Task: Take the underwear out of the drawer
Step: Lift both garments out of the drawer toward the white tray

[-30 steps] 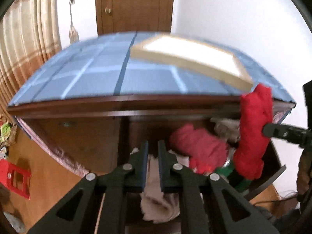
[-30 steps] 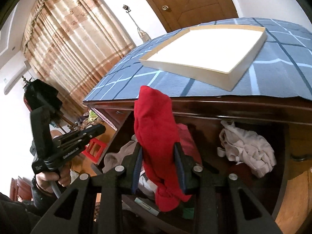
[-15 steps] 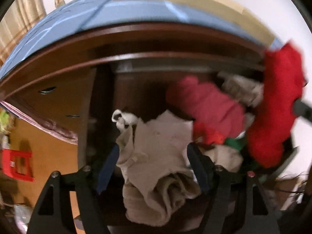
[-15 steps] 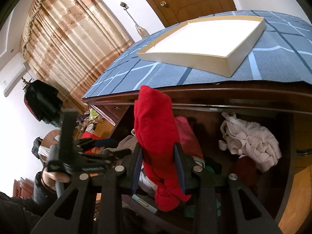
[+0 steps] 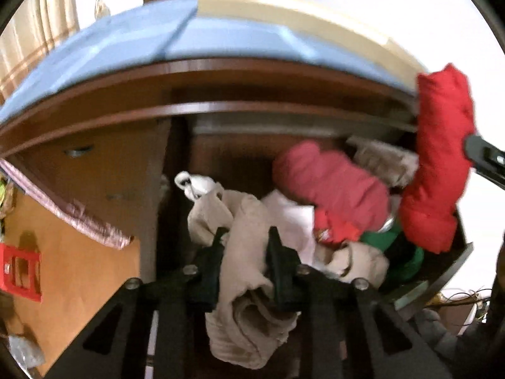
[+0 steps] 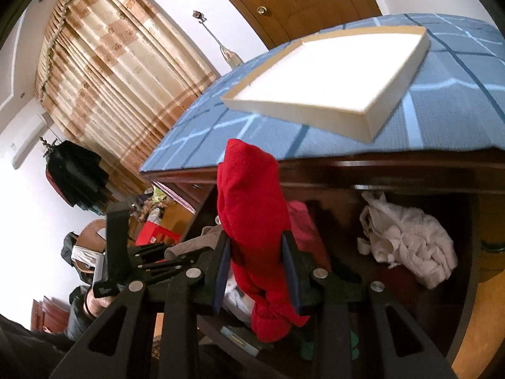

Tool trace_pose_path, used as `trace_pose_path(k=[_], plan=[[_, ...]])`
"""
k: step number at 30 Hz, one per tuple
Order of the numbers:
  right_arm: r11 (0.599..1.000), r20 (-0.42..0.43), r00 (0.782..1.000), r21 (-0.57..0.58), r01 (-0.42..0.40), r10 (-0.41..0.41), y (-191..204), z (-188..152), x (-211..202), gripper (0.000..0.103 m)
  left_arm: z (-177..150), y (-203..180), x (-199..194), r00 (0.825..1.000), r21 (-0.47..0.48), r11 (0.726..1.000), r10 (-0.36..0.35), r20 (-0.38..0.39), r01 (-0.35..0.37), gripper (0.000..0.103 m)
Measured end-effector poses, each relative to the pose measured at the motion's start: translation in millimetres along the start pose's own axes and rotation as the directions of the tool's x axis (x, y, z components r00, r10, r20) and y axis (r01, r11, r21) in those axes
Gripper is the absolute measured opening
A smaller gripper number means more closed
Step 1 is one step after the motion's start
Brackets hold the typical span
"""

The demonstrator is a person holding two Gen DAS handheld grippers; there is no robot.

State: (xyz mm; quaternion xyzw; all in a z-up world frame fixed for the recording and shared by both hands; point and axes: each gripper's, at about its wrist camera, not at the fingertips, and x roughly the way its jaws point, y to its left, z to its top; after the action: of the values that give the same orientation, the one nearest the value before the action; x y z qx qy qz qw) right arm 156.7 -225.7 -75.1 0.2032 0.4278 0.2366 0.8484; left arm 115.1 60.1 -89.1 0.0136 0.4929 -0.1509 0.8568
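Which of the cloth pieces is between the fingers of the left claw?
The beige piece, bunched between the left claw's jaws. The bright red one is in the right claw.

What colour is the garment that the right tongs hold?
Bright red. The red garment shows best in the right wrist view, between the right tongs.

The left wrist view looks steeply down, close into the open dark wooden drawer (image 5: 442,271). The right wrist view looks from the drawer's other side, less steeply, across the blue checked desk cloth (image 6: 442,120). Both share the drawer and the shallow cream tray (image 6: 372,117).
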Motion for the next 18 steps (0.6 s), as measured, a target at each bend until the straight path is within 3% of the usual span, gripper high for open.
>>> trace_pose_path(k=[9, 15, 18], plan=[[0.994, 0.032, 0.995, 0.047, -0.097, 0.095, 8, 34, -3, 0.034, 35, 5, -52, 0.983, 0.042, 0.997, -0.074, 0.171, 0.067, 0.022], [0.976, 0.063, 0.987, 0.155, -0.155, 0.147, -2, 72, -2, 0.034, 89, -3, -83, 0.960, 0.129, 0.988, -0.113, 0.257, 0.082, 0.022], [0.968, 0.094, 0.983, 0.185, -0.172, 0.157, -6, 96, -2, 0.034, 120, -10, -91, 0.947, 0.190, 0.980, -0.109, 0.304, 0.053, 0.022]])
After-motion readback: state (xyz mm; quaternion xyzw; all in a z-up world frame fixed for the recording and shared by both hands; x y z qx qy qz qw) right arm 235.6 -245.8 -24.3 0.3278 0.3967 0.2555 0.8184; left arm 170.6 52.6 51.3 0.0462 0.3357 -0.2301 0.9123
